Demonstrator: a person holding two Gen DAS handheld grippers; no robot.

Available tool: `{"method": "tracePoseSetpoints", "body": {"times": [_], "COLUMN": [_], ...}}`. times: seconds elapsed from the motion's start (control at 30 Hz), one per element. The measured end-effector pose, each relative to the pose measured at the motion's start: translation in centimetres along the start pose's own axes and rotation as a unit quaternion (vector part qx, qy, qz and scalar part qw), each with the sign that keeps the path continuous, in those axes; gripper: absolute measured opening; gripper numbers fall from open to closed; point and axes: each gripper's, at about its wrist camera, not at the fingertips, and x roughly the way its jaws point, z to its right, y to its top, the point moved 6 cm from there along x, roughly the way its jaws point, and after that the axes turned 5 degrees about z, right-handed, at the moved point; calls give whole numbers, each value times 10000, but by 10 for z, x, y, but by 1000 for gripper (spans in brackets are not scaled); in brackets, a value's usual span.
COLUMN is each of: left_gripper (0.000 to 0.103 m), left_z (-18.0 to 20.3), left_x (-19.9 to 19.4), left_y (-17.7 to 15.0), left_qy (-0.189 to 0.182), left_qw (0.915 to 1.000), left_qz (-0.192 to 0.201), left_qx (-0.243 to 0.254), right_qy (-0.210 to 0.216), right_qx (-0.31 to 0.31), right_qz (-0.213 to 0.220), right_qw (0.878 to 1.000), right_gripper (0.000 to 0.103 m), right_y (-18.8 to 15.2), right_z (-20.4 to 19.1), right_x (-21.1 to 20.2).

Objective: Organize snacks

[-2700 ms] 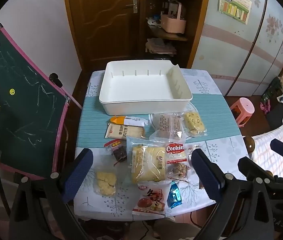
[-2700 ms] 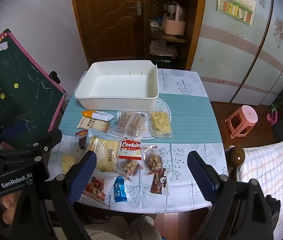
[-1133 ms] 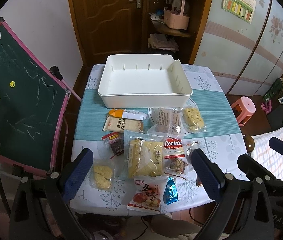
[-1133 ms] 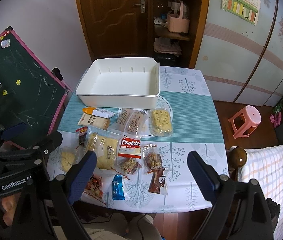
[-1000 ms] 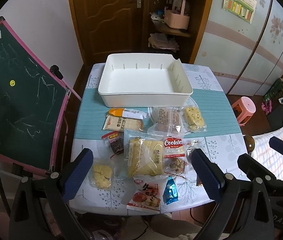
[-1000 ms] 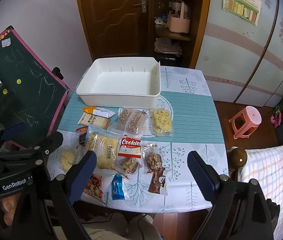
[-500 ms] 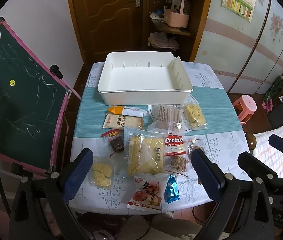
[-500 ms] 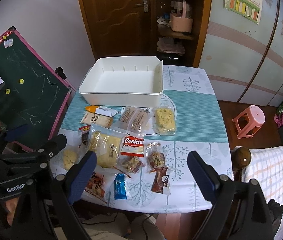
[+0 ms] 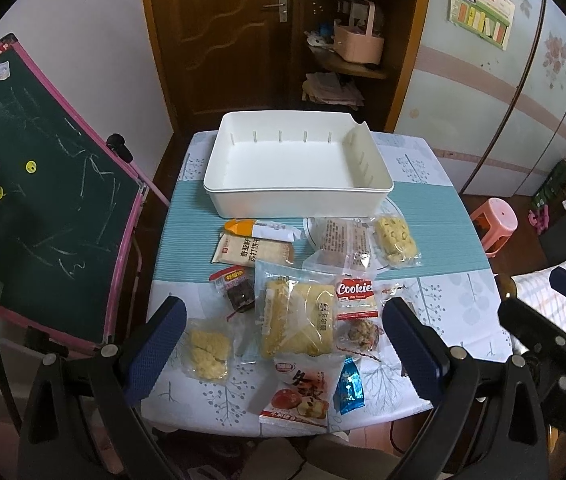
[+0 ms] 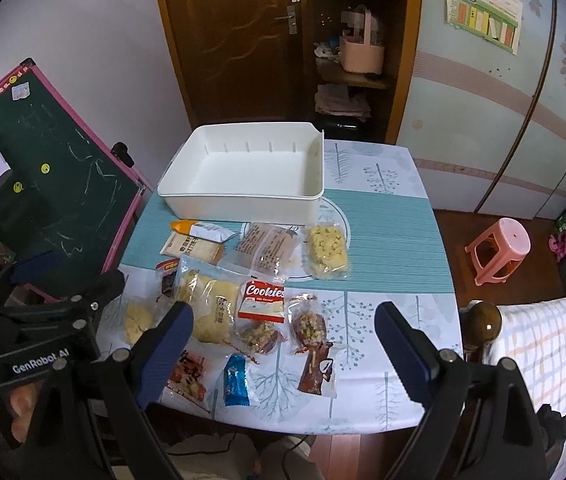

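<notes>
Both the left claw [image 9: 283, 344] and right claw [image 10: 283, 340] hang spread and empty above the near edge of the worktop [image 10: 383, 236]. The snacks [image 9: 295, 320] lie scattered there, the white bin [image 9: 299, 168] empty behind them. Best lower onto one packet at the pile's edge, probably the blue one [image 10: 236, 380], pinching its sealed end.

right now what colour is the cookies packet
Red on top with white lettering, white below; the Cookies packet shows best in the right wrist view.

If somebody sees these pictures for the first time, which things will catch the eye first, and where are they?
The big empty white plastic bin sits at the far side of the table with the teal patterned cloth. In front of it lies a crowd of wrapped snacks, among them the red-and-white Cookies packet and the large clear bag of yellow cake. The left gripper and right gripper hover open near the table's near edge.
</notes>
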Motion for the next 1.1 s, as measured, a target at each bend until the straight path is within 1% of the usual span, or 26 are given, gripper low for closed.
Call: {"method": "tracePoseSetpoints", "body": {"times": [0.17,0.43,0.6,0.67,0.73,0.8,0.87,0.9,0.93,1.07,1.1], "left_gripper": [98,98,98,98,98,98,98,98,98,98,98], "left_z": [-4,-9,-15,-20,-26,-32,-36,-36,-36,-27,-23], "left_x": [4,20,40,50,60,75,85,92,96,115,118], "left_y": [1,-14,-30,-40,-50,-65,-79,-89,-95,-125,-129], "left_qy": [19,54,288,345,338,325,232,160,127,-61,-86], "left_qw": [9999,9995,9993,9990,9986,9973,9960,9950,9945,9910,9902], "left_qz": [-46,-177,-169,-247,-391,-621,-788,-897,-948,-1273,-1332], "left_qx": [-91,-266,-149,-113,-146,-241,-355,-410,-424,-419,-408], "right_qy": [-88,-126,-48,51,48,-133,-286,-310,-264,-28,-18], "right_qx": [88,125,269,422,510,443,307,251,245,327,323], "right_qz": [94,-35,-178,-281,-403,-518,-657,-814,-910,-1407,-1518], "right_qw": [9999,9998,9995,9987,9979,9976,9970,9959,9952,9895,9879], "right_gripper": [93,93,93,93,93,93,93,93,92,83,83], "right_y": [1,-9,-20,-26,-36,-48,-60,-70,-76,-104,-111], "right_z": [10,16,26,31,39,45,49,50,52,55,54], "right_x": [0,14,29,39,52,66,80,90,97,124,130]}}
